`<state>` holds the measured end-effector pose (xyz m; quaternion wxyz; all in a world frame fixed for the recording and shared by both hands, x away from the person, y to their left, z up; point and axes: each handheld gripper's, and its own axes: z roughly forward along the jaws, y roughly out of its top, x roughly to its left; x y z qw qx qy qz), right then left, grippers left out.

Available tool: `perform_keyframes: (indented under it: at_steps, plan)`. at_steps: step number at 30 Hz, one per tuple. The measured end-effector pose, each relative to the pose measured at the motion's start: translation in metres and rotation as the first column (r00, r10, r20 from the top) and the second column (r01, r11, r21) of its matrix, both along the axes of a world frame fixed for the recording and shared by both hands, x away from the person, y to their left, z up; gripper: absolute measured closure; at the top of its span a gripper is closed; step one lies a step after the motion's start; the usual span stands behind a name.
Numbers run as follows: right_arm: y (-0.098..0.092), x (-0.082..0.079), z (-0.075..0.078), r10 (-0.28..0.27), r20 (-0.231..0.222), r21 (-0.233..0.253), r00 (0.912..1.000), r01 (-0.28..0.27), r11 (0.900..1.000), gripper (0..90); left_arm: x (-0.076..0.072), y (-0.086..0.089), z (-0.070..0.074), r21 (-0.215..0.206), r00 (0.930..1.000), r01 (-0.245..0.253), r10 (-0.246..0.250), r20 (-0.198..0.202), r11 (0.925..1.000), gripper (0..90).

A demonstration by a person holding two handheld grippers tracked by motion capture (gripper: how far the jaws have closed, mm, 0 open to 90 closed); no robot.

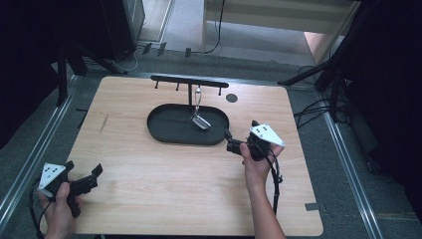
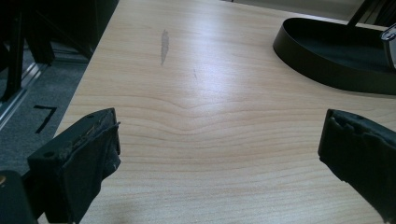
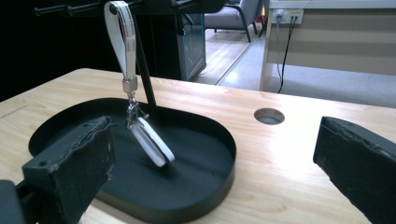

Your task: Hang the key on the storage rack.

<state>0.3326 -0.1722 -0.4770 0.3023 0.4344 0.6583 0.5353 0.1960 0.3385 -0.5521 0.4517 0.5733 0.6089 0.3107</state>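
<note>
A light wooden table point(image 1: 149, 199) with rounded corners stands on grey carpet, flanked by metal floor rails and dark stands; beyond it at 12 o'clock lie a pale floor strip, cables and a beige cabinet. A grey smudge point(image 2: 164, 44) marks the wood toward 10 o'clock, and a round cable hole point(image 1: 231, 97) sits near the far edge at about 1 o'clock. Just past the table's centre rests a black oval tray point(image 1: 164, 130) from which a post rises to a black hanger bar point(image 1: 189, 79). From the bar a white strap hangs, carrying a key fob point(image 3: 152, 142) whose lower end tilts down into the tray. The right gripper point(image 1: 238, 141), at 3 o'clock beside the tray rim, has its jaws spread wide and empty, facing the fob. The left gripper point(image 1: 94, 175), at 8 o'clock near the front corner, also holds its jaws wide apart over bare wood.
</note>
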Motion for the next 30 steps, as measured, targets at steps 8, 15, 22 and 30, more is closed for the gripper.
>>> perform_keyframes:
  at_steps: [8,15,22,30]
  plan:
    - [-0.026,-0.014,-0.013,0.006,-0.023,-0.006,0.9997,-0.006,1.000,0.0,0.000,0.000,0.000,0.002,1.0000,0.000,0.000,-0.001,1.0000,0.0]
    - [-0.054,-0.030,-0.028,-0.027,-0.034,-0.001,0.9991,0.027,1.000,0.0,0.000,0.000,0.000,0.008,1.0000,0.000,0.000,-0.002,1.0000,0.0]
    - [-0.074,-0.042,-0.038,-0.047,-0.045,-0.009,0.9979,0.047,0.999,0.0,0.000,-0.001,0.000,0.009,1.0000,0.000,0.000,-0.002,1.0000,0.0]
    - [-0.100,-0.058,-0.048,-0.083,-0.071,-0.023,0.9940,0.082,0.996,0.0,0.000,-0.001,0.000,0.015,1.0000,-0.002,0.002,-0.004,0.9999,0.0]
